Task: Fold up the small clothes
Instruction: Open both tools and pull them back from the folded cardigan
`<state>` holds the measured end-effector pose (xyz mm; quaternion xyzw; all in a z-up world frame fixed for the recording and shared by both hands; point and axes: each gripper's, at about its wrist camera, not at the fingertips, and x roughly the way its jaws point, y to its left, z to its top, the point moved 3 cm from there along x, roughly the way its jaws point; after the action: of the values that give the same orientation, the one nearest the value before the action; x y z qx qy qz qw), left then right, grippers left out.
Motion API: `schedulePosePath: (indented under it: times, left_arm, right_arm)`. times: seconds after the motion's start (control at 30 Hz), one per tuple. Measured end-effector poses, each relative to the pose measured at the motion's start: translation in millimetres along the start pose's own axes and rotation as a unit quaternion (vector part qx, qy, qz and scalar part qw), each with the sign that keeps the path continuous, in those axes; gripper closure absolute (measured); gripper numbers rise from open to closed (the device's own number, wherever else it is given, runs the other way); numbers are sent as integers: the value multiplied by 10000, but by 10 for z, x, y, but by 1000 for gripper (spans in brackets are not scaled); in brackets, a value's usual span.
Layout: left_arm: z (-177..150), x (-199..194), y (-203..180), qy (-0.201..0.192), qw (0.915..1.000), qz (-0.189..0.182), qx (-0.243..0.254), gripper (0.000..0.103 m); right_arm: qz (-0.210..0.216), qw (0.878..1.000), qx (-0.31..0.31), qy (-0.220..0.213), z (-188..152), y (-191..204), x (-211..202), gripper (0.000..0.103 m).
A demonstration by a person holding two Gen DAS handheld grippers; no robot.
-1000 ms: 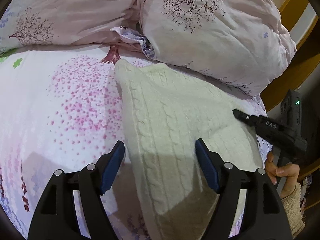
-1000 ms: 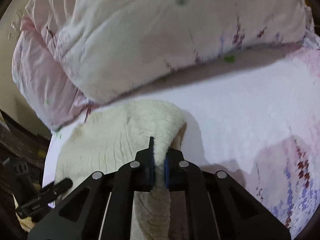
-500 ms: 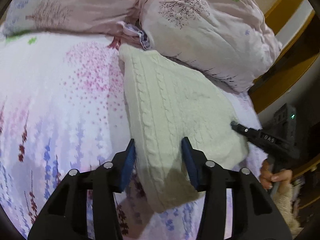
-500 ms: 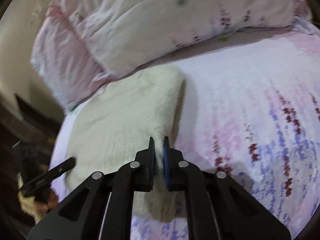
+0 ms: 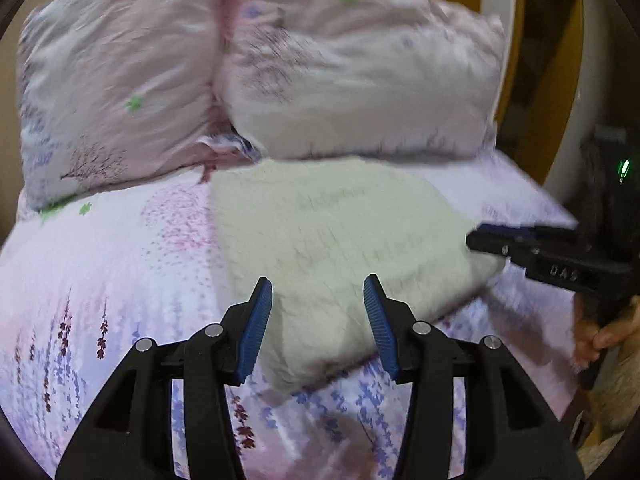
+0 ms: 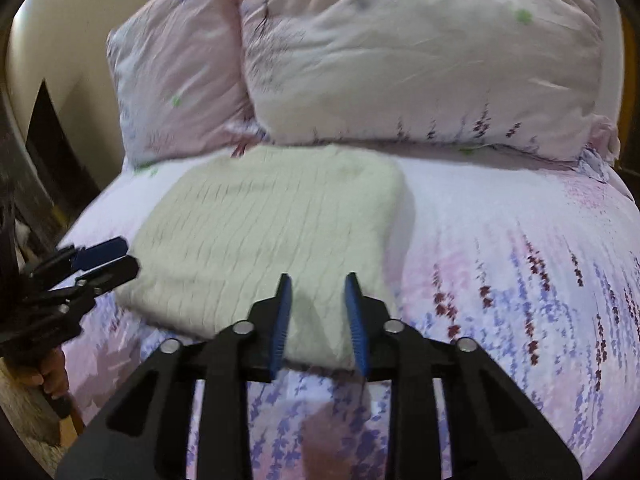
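Observation:
A cream cable-knit garment (image 5: 332,240) lies folded flat on the floral bed sheet (image 5: 100,280), just in front of the pillows. It also shows in the right wrist view (image 6: 272,232). My left gripper (image 5: 318,292) is open and empty, above the garment's near edge. My right gripper (image 6: 318,290) is open and empty, above the garment's near right corner. The right gripper shows at the right of the left wrist view (image 5: 520,244). The left gripper shows at the left of the right wrist view (image 6: 104,264).
Two pink floral pillows (image 5: 352,76) (image 5: 120,92) lean at the head of the bed behind the garment. A wooden bed frame (image 5: 568,80) stands at the far right. The sheet extends to the right in the right wrist view (image 6: 520,260).
My right gripper has let go of the garment and opened. Both grippers have pulled back from the bed, and the garment now lies flat and folded.

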<state>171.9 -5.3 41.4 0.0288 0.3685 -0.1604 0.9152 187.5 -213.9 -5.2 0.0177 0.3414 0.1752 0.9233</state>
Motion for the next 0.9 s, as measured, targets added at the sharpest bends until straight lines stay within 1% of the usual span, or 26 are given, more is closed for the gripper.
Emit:
schedulePosePath:
  times: [0.13,0.3,0.43,0.6,0.63,0.7,0.73,0.77,0.8,0.83,0.87,0.9]
  left_arm:
    - [-14,88,-45,102,9996,221,135,54]
    - [-40,147,-94,212,9985,423,261,54]
    - [-53,164,-131,263,9981,483,292,53]
    - [-53,208,-133,267,9978,518,305,52]
    - [-55,211,-135,251,9978,526,315,51]
    - [-46,203,-124,211,9981,484,315,50]
    - [-36,176,-105,191,9986,412,253,50]
    - [-29,111,-68,157,9994,273,105,48]
    - [-24,36,-27,112,9998,152,-54,40]
    - [-18,-38,24,47,9997,80,-207,28]
    - [-19,-152,92,-66,9992,134,-362,23]
    - [-25,-235,134,-153,9988,198,-418,18]
  right_arm:
    - [-160,9998,-134,31,-14,11,31,79]
    - [-327,9985,-252,358,-82,65,196,79]
    - [-235,9985,-160,464,-120,12,241,78]
    - [-308,9978,-244,530,-138,42,271,77]
    - [-302,9978,-243,531,-133,44,281,74]
    - [-263,9981,-190,527,-120,31,271,73]
    - [-244,9984,-110,506,-107,13,242,70]
    - [-221,9987,-8,468,-102,-3,197,58]
    - [-193,9991,136,348,-98,-27,110,49]
    - [-186,9994,215,205,-94,-47,31,36]
    - [-196,9995,264,-2,-95,-63,-85,34]
    - [-204,9994,266,-87,-96,-74,-148,34]
